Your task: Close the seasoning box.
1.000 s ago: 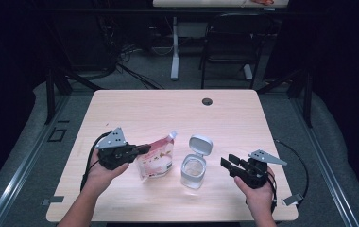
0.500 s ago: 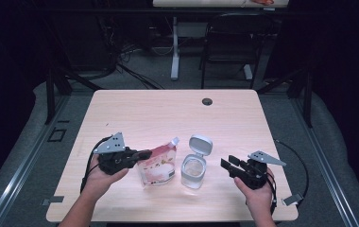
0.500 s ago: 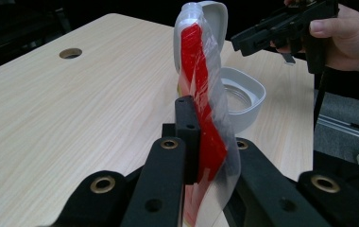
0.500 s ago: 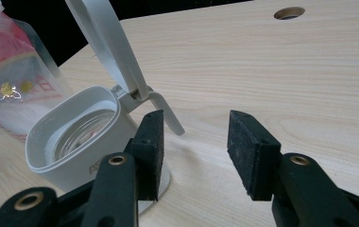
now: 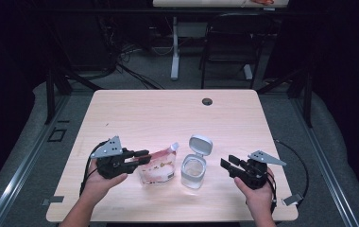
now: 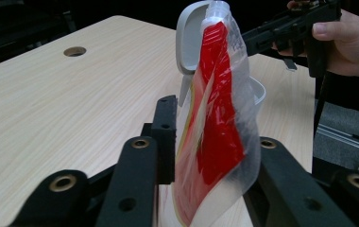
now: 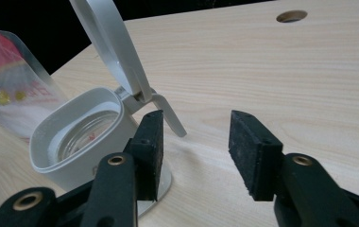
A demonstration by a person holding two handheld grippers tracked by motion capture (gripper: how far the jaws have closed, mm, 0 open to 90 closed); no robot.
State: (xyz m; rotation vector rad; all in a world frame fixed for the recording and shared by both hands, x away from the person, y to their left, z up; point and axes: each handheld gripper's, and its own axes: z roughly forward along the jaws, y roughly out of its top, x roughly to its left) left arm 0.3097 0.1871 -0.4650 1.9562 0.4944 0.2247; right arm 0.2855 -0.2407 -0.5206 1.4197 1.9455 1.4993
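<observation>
The left claw [image 5: 140, 157] and the right claw [image 5: 228, 163] are matte black, each with 2 flat-faced jaws on hinged links fastened with brass-ringed rivets. Each one carries a grey 3-cornered plate on top and trails a thin black cable. The person's left hand [image 5: 99, 182] and right hand [image 5: 258, 196] are bare, without sleeves.

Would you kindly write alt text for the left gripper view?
A red-and-clear plastic pouch stands between the jaws of the left hand-held gripper on a light wooden table. Behind it rises a container's open grey lid.
</observation>
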